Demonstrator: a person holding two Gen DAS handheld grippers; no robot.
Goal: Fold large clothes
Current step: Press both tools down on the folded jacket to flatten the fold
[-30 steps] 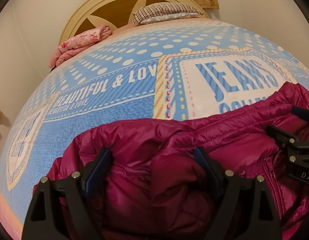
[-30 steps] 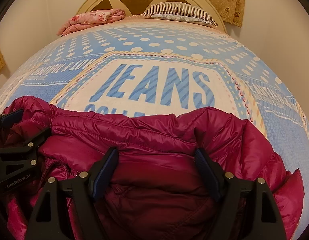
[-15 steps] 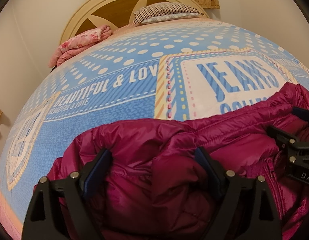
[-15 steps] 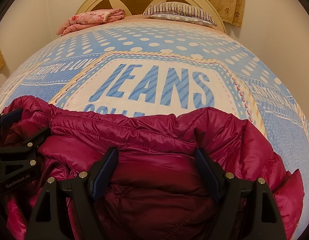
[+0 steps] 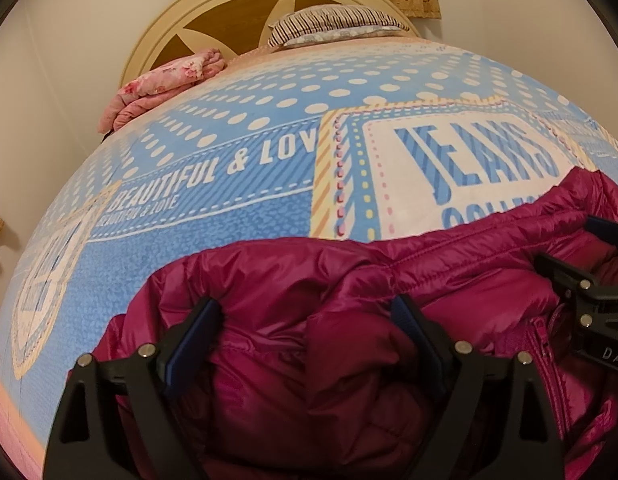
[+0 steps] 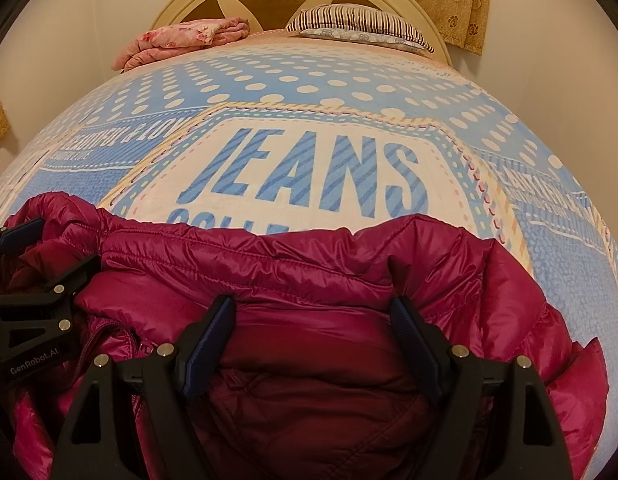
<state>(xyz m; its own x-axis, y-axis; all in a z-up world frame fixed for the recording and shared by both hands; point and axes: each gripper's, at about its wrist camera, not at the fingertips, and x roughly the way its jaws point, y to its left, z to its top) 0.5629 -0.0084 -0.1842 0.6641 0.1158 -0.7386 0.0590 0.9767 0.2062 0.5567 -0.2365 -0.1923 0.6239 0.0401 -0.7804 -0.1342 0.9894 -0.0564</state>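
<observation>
Nothing has shifted since the earlier frames. Left tongs (image 5: 305, 320) and right tongs (image 6: 313, 316) gape wide, pressed into magenta puffer jacket (image 6: 309, 264); bedspread (image 6: 309, 92) bare toward 12 o'clock.

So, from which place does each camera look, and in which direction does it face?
Left wrist: sits on the left tongs, low above the magenta jacket, facing the headboard; its own open fingers show, with the right tongs at the edge.
Right wrist: sits on the right tongs, facing the same way over the jacket; the left tongs show at the left.
Shared: jacket, bedspread, striped pillow, pink blanket.
</observation>
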